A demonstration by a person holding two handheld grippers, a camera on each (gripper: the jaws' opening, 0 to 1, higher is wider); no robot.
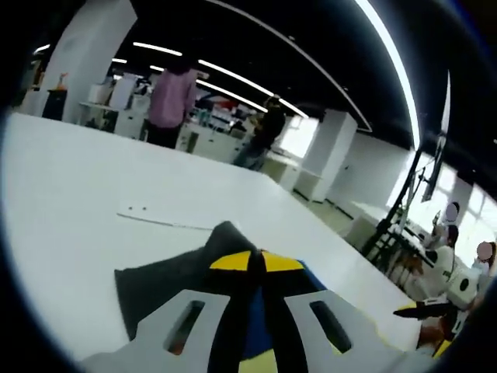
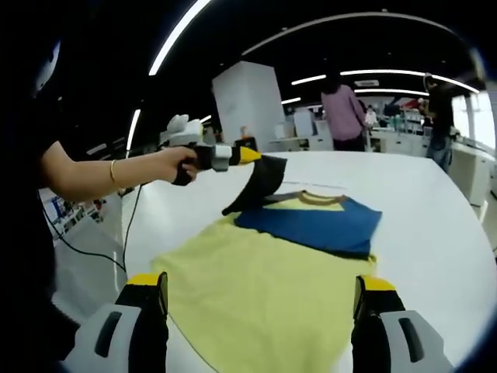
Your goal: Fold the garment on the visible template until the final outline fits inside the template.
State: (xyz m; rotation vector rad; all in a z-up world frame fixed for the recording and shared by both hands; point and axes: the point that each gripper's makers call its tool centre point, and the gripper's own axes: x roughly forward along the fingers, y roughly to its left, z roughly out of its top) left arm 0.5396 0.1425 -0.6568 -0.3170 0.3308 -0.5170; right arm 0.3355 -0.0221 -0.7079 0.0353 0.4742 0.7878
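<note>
A T-shirt lies on the white table (image 2: pixel 435 233), with a yellow body (image 2: pixel 233 264), a blue part (image 2: pixel 318 221) folded over the far end, and a dark grey sleeve (image 2: pixel 264 183). My left gripper (image 2: pixel 252 155), held by a hand, is shut on that sleeve and lifts it above the shirt. In the left gripper view its yellow-tipped jaws (image 1: pixel 258 263) pinch the dark grey fabric (image 1: pixel 167 280), with blue cloth (image 1: pixel 311 276) beside them. My right gripper (image 2: pixel 261 284) is open over the near yellow hem, holding nothing. A thin white sheet edge (image 1: pixel 163 220) lies flat on the table beyond the sleeve.
The person's arm (image 2: pixel 93 175) reaches in from the left, and a cable (image 2: pixel 128 225) hangs by the table's left edge. Two people (image 1: pixel 172 101) stand at benches beyond the far edge. A white pillar (image 2: pixel 248 101) and a black stand (image 1: pixel 396 210) are off the table.
</note>
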